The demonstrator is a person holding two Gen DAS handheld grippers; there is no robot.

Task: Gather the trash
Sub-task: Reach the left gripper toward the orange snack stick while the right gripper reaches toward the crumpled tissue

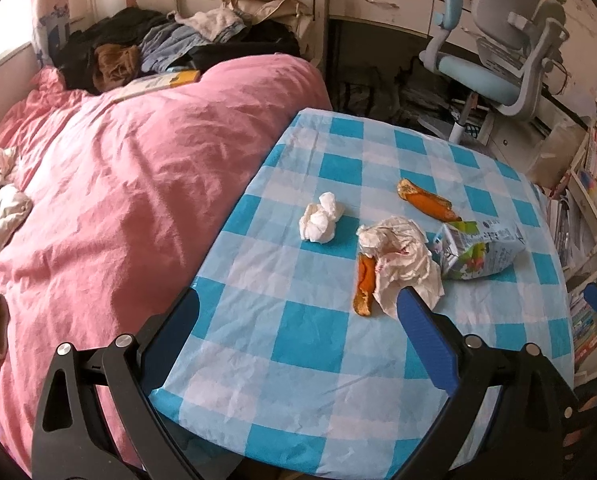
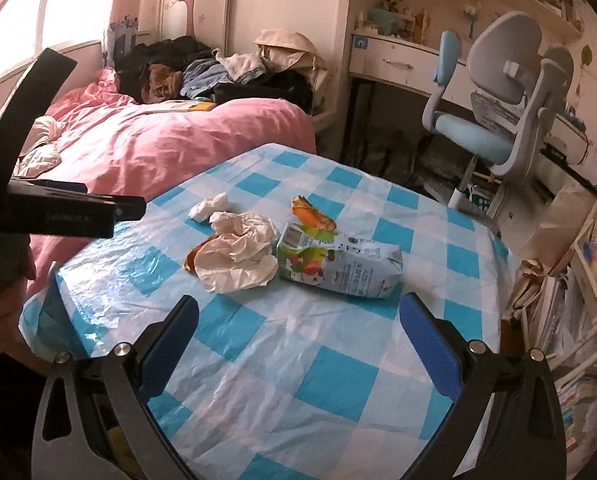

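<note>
Trash lies on the blue-and-white checked table (image 1: 298,340): a small white tissue ball (image 1: 321,218), a large crumpled paper (image 1: 398,256), two orange peels (image 1: 426,200) (image 1: 364,286), and a crushed drink carton (image 1: 480,250). My left gripper (image 1: 298,312) is open and empty, hovering near the table's front, short of the crumpled paper. In the right wrist view the carton (image 2: 338,262), crumpled paper (image 2: 238,256), tissue ball (image 2: 210,207) and peel (image 2: 312,214) lie ahead of my right gripper (image 2: 298,316), which is open and empty above the table (image 2: 298,380).
A bed with a pink duvet (image 1: 118,200) and piled clothes (image 1: 170,44) borders the table's left. A blue-grey desk chair (image 1: 498,60) and desk stand behind. Bookshelves (image 1: 594,184) line the right. The left gripper's body (image 2: 50,208) shows at the right wrist view's left edge.
</note>
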